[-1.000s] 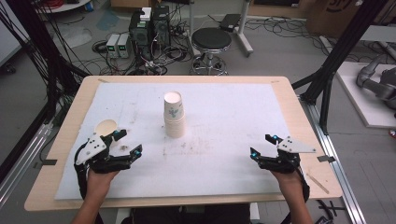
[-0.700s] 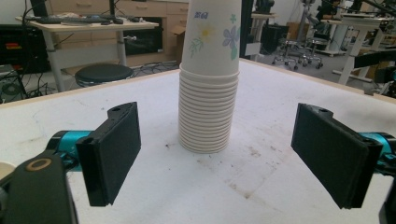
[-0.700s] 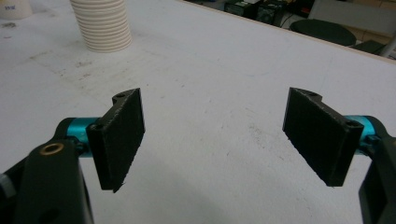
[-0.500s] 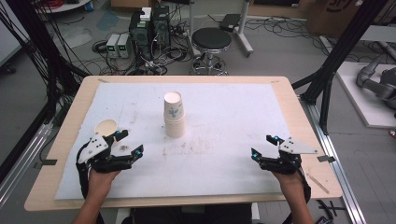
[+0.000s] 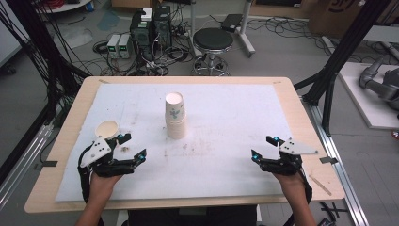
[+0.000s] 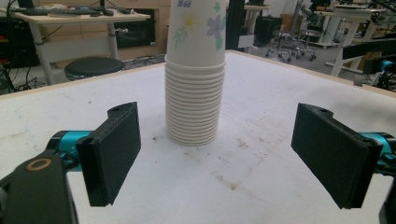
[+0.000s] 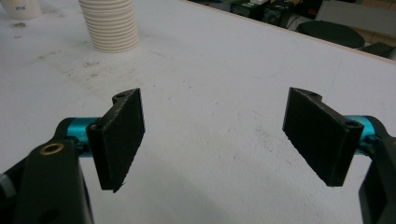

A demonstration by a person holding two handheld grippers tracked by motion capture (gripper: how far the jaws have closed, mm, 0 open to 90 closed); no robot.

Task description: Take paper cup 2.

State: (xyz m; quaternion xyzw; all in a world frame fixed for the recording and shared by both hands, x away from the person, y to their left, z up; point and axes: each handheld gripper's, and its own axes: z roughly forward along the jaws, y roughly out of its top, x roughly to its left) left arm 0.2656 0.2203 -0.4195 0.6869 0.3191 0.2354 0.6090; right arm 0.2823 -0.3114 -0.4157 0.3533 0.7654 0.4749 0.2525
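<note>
Stack of paper cups (image 5: 175, 117) stands ahead, between left gripper (image 5: 132, 147) and right gripper (image 5: 262, 147); both jaws apart, empty.

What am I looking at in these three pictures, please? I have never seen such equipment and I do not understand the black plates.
A person sits at a table covered with a white sheet and holds a hand tool in each hand: the left gripper and the right gripper. The high view looks down from above. The other two pictures come from cameras riding on each gripper; the black plates are its two jaws. Both grippers are open and hold nothing. A tall stack of paper cups stands mid-table, and a single cup stands beside the left gripper.
</note>
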